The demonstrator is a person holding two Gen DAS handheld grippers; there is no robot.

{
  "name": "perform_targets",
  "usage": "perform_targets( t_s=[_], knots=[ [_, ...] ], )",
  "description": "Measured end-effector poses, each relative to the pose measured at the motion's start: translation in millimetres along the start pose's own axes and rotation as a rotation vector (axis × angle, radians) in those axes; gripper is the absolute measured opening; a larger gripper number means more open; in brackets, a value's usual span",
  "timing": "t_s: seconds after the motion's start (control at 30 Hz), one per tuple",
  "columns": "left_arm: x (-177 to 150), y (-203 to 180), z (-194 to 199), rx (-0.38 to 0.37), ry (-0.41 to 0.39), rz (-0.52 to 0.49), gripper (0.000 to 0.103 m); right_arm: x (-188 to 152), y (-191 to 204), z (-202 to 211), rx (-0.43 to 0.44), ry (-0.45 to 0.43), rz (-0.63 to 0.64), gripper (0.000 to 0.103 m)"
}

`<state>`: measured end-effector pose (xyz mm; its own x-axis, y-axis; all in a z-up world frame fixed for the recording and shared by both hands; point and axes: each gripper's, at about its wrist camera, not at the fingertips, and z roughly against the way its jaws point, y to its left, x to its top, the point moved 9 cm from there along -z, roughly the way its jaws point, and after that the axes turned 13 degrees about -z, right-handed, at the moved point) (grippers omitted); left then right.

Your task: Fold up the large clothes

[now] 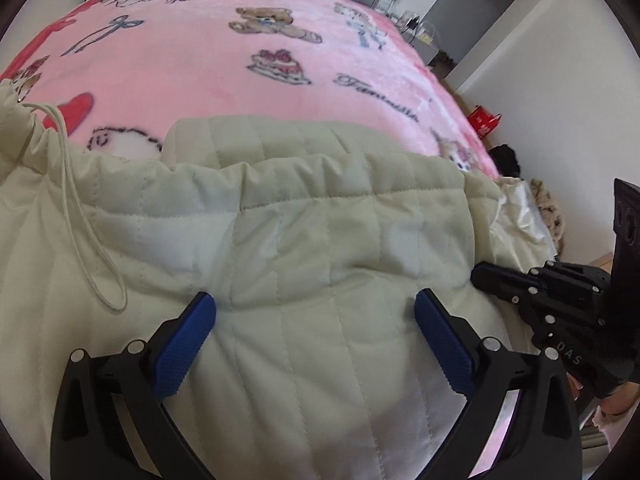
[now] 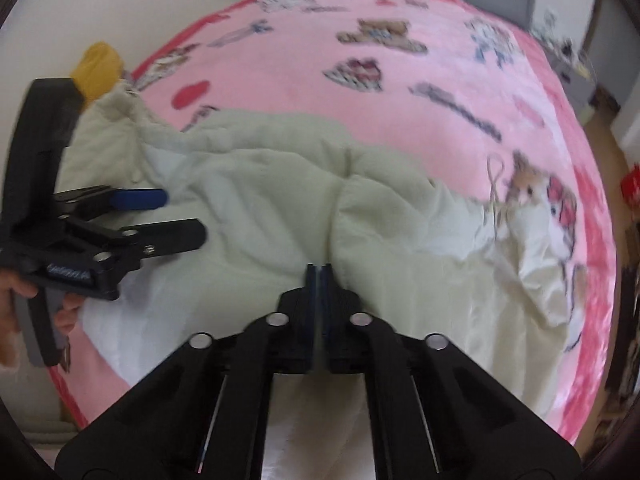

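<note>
the bed (image 1: 168, 64), under one pink printed blanket (image 2: 420, 92), carries everything here. one cream quilted coat (image 1: 304, 248) lies on the blanket at the bed's near edge, its long axis running side to side along that edge, bunched into a ridge in the middle, with one hem cord (image 1: 80, 216) looping off its left part.

two tools are in play. the left hand-held gripper (image 1: 316, 344) sits low over the coat's left half with its blue pads (image 1: 186, 344) spread wide and nothing between them, cloth lying straight ahead and under it. the right hand-held gripper (image 2: 319, 280) is at the coat's middle, pads pressed together at a fold where the cloth puckers; it looks clenched on the coat, though the pinched cloth itself is hard to make out.

judging by this, the right one is nearer a usable hold, and the fold would carry the coat's near edge away toward the blanket's far side.
</note>
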<state>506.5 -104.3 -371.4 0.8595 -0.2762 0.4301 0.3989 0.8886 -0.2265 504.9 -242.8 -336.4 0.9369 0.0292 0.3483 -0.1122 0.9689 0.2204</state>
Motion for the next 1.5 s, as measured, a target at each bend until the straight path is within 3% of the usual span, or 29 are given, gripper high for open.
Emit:
perform_targets(
  t_s=[0.2,0.3,0.4,0.5,0.53,0.57,0.63,0.67,0.73,0.83,0.87,0.97,1.03,1.13,1.27,1.37,1.5],
  knots=[
    [-11.0,7.6,-19.4,0.046,0.066,0.006,0.096,-18.9,-7.6,-37.7,0.029,0.034,-0.072,0.0],
    [-10.0,11.6,-24.1,0.038,0.071,0.008,0.097,-20.8,-3.5,-40.2,0.002,0.021,-0.024,0.0],
    [-7.2,9.0,-22.8,0.053,0.072,-0.029,0.097,-19.4,-1.3,-33.8,0.007,0.006,-0.011,0.0],
    [-2.1,0.5,0.9,0.027,0.024,-0.065,0.097,-12.7,4.8,-1.8,0.099,-0.033,-0.04,0.005],
    [-1.1,-0.1,10.9,0.009,0.014,-0.058,0.098,-9.6,7.4,14.4,0.135,-0.063,-0.047,0.015],
    [-1.6,2.0,23.7,0.006,0.007,-0.043,0.098,-7.4,11.0,31.5,0.177,-0.098,-0.044,0.033],
    [-6.5,11.5,53.2,0.014,-0.018,-0.026,0.098,-5.2,12.5,71.4,0.194,-0.214,-0.009,0.05],
    [-9.9,18.0,67.8,0.027,-0.038,-0.028,0.098,-4.8,8.9,85.3,0.172,-0.258,0.007,0.054],
    [-17.7,30.2,90.8,0.047,-0.066,-0.038,0.098,-4.7,-4.5,102.8,0.105,-0.31,0.021,0.053],
    [-37.6,63.7,114.3,0.104,-0.069,-0.027,0.098,-7.1,-44.7,101.2,-0.038,-0.307,-0.01,0.041],
    [-47.5,75.1,114.4,0.074,-0.057,-0.002,0.098,-10.2,-61.0,95.1,-0.071,-0.287,-0.044,0.037],
    [-62.7,86.5,106.0,0.038,-0.02,0.042,0.098,-19.6,-97.5,75.9,-0.12,-0.239,-0.137,0.028],
    [-72.8,89.0,94.2,0.054,0.015,0.036,0.097,-27.0,-107.8,58.9,-0.152,-0.188,-0.155,0.024],
    [-89.3,94.3,69.8,0.049,0.077,0.049,0.098,-40.4,-110.0,25.8,-0.272,-0.084,-0.085,0.014],
    [-96.0,104.7,53.7,-0.02,0.065,0.155,0.098,-51.2,-109.2,4.9,-0.364,-0.056,-0.021,0.013],
    [-94.7,105.8,45.8,-0.022,0.07,0.183,0.098,-61.5,-114.8,-8.1,-0.387,-0.037,-0.014,0.013],
    [-99.6,101.7,41.2,-0.015,0.059,0.151,0.098,-63.1,-126.4,-14.3,-0.317,-0.018,-0.147,0.013]
  ],
)
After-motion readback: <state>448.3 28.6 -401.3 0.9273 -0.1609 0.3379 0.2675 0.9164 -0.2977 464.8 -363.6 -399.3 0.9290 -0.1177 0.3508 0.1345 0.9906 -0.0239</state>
